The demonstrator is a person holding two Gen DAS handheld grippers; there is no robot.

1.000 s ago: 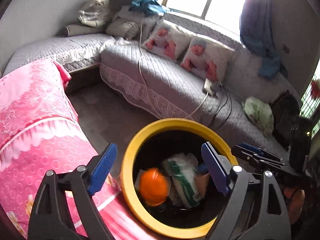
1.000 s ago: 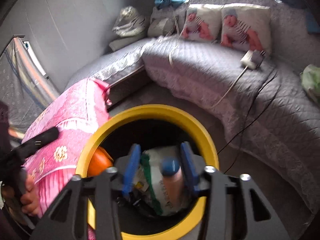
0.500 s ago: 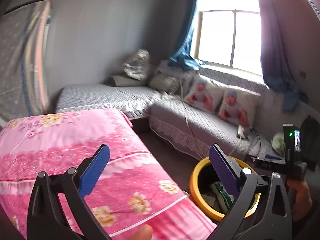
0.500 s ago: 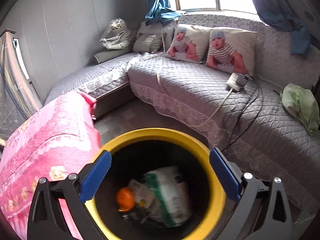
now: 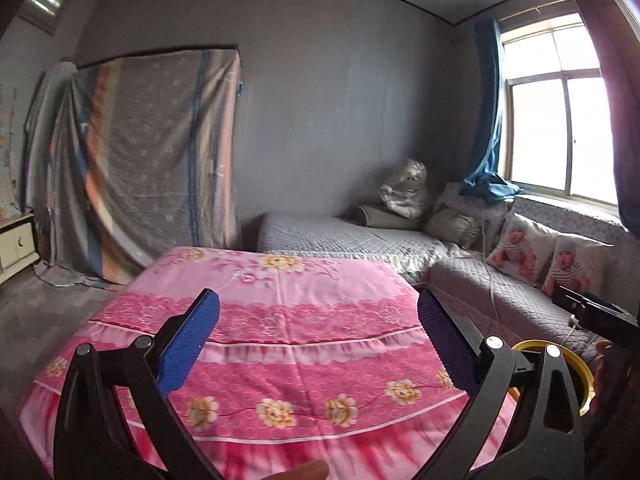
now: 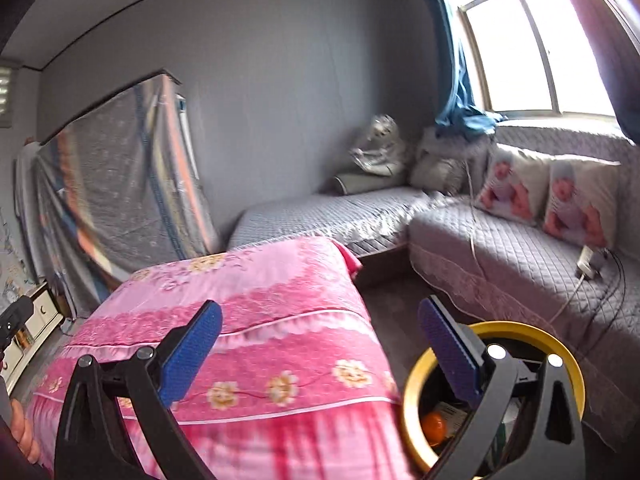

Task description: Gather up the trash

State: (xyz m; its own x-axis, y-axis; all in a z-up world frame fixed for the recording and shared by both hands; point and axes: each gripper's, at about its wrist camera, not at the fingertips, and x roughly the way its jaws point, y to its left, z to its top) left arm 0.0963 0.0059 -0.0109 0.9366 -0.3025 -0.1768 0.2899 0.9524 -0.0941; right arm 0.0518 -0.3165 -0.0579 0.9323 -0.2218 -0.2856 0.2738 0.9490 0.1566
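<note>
A bin with a yellow rim stands on the floor beside the pink bed. Inside it I see an orange ball-like piece and some white wrapping. In the left wrist view only a slice of the bin's yellow rim shows at the lower right. My left gripper is open and empty, raised over the pink flowered bedspread. My right gripper is open and empty too, above the corner of the pink bedspread, its right finger in front of the bin.
A grey quilted corner sofa runs along the back wall and under the window, with two baby-print cushions and a charger with cables. A cloth-draped cabinet stands at the left. A white bedside drawer is at far left.
Both grippers rose and swung left away from the bin toward the pink bed. The right gripper let a blue-capped bottle drop into the bin and opened wide; the left was open and empty throughout.
</note>
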